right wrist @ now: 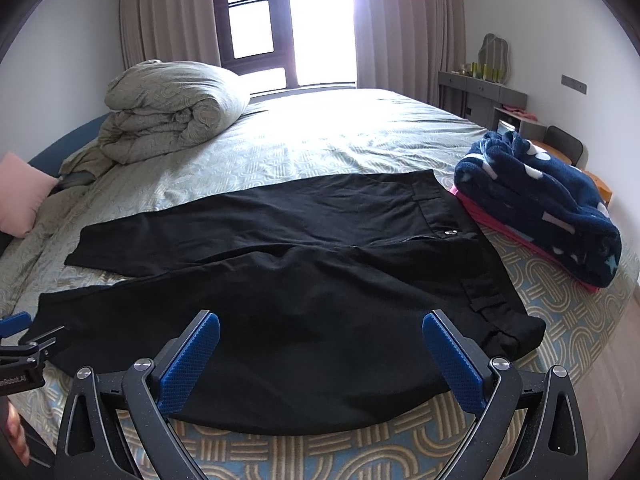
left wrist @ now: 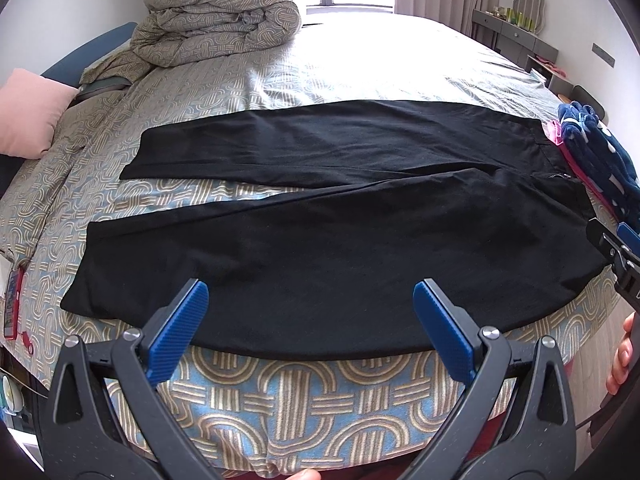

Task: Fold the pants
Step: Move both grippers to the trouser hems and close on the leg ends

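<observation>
Two legs of black pants (left wrist: pixel 320 240) lie spread flat on the bed (left wrist: pixel 280 396), splayed apart in a narrow V from the crotch, cuffs toward the left and waistband toward the right. The fabric is plain, matte and mostly smooth, with a few shallow creases along the far leg. In the right wrist view the waistband shows belt loops and a small metal button (right wrist: pixel 450 233) at the fly; its near corner is slightly rumpled by the bed's edge.

The left gripper (left wrist: pixel 310 300) hovers over the near leg with its jaws wide apart, holding nothing. The right gripper (right wrist: pixel 320 330) hangs over the near leg closer to the waist, its jaws likewise spread and empty.

Just beyond the waistband sits a folded navy fleece (right wrist: pixel 540 200) on something pink. A rolled duvet (right wrist: pixel 172 108) rests at the bed's far left, well apart from the pants, and a pink pillow (left wrist: pixel 32 112) lies at the left edge.
</observation>
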`<state>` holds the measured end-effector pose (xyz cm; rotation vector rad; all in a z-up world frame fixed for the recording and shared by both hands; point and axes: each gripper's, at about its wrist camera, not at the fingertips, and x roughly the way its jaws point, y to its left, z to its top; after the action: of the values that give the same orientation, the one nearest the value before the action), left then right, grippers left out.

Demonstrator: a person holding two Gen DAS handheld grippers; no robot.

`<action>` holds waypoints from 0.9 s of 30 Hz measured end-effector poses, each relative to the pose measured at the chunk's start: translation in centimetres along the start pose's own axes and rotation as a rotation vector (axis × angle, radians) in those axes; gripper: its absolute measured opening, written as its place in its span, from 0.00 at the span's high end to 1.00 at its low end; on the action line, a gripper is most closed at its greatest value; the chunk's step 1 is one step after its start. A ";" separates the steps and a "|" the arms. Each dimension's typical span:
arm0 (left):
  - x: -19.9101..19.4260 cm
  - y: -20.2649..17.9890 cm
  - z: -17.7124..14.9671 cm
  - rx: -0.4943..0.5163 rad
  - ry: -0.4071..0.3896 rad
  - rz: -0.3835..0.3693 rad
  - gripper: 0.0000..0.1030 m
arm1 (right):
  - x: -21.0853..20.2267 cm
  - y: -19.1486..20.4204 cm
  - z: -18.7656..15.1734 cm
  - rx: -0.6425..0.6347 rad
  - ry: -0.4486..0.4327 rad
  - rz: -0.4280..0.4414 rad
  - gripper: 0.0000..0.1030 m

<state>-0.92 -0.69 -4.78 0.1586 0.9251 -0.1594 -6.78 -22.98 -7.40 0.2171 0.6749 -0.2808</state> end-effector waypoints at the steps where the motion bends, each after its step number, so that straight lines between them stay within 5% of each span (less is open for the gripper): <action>1: 0.1 0.1 0.0 0.000 0.002 0.003 0.01 | 0.1 0.0 -0.1 -0.003 0.003 -0.005 0.00; 15: 3.2 9.7 -4.6 -0.199 0.130 0.053 0.01 | 1.0 -4.3 -4.0 0.011 0.144 -0.061 0.00; 27: 3.9 17.6 -6.7 -0.477 0.138 -0.026 0.01 | 2.0 -11.4 -5.7 0.354 0.261 0.018 0.00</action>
<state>-0.25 17.64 -10.69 -0.2874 1.0777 0.0513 -12.30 -32.46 -14.27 0.6053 0.8792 -0.3575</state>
